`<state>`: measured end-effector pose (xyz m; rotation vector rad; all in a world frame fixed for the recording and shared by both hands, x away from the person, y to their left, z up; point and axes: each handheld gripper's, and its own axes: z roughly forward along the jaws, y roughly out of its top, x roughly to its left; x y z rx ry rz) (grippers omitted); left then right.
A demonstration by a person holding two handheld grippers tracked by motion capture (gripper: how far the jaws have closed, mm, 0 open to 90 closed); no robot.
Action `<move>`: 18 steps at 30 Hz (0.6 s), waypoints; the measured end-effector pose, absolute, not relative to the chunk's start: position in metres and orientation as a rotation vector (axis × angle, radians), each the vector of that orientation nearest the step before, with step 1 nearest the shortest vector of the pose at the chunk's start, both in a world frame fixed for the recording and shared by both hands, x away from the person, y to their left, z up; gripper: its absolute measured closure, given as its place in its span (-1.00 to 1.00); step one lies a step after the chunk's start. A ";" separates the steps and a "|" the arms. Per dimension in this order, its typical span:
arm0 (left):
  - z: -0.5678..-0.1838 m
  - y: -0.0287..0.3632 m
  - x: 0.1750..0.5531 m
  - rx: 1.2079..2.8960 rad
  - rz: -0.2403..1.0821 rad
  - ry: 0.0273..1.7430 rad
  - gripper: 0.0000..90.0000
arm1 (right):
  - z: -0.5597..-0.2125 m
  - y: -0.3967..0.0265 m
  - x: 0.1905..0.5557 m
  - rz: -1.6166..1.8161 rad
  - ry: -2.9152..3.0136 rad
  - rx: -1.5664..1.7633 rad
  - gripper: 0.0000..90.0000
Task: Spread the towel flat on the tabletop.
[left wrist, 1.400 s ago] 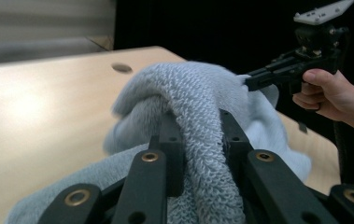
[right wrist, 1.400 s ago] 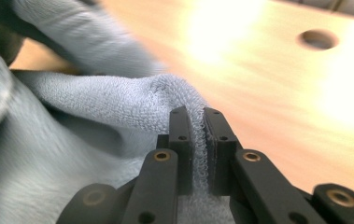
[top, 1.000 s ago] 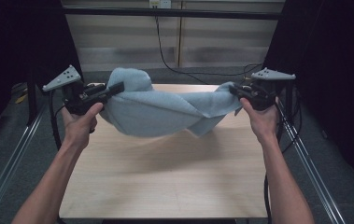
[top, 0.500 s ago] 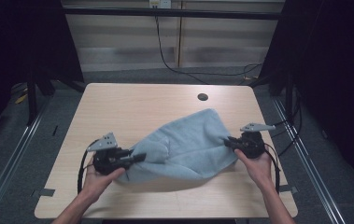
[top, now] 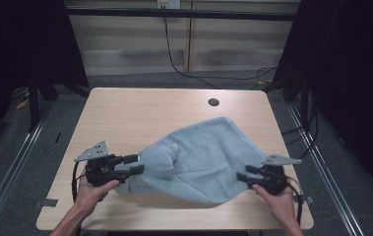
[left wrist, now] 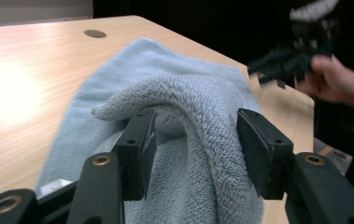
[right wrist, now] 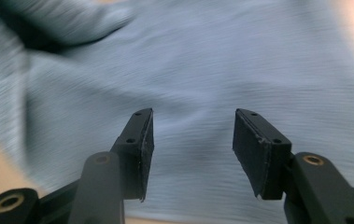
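With the blue towel (top: 201, 160) laid down, both the left gripper (top: 134, 164) and right gripper (top: 243, 175) have just been opening, jaws now released though a towel fold sits loosely between the left pair, so smoothing that bunched fold looks next.

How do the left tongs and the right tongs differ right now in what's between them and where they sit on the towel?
The left tongs have a bunched fold of the grey towel lying between their jaws; the right tongs have nothing between theirs, with flat cloth beyond. In the high view the left tongs sit at the towel's humped near-left end, the right tongs at its flat near-right corner. Both have just been opening and now stand open.
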<state>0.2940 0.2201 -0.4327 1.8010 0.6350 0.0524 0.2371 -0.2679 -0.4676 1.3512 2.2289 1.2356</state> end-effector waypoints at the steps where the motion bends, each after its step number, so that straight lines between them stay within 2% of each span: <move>1: -0.434 0.223 0.296 1.786 0.045 0.649 0.04 | -0.471 -0.257 0.236 1.223 2.269 1.331 0.07; 2: -0.434 0.223 0.296 1.786 0.045 0.649 0.02 | -0.471 -0.257 0.236 1.223 2.269 1.331 0.07; 6: -0.434 0.233 0.297 1.764 0.036 0.684 -0.11 | -0.471 -0.198 0.237 1.278 2.432 1.168 -0.05; 12: -0.433 0.247 0.297 1.740 0.068 0.740 -0.23 | -0.469 -0.141 0.247 1.422 2.541 1.017 -0.23; 16: -0.454 0.249 0.311 1.828 0.144 0.832 -0.19 | -0.473 -0.112 0.254 1.460 2.589 0.960 -0.35; 18: -0.472 0.248 0.320 1.872 0.107 0.878 -0.24 | -0.472 -0.104 0.258 1.507 2.593 0.940 -0.37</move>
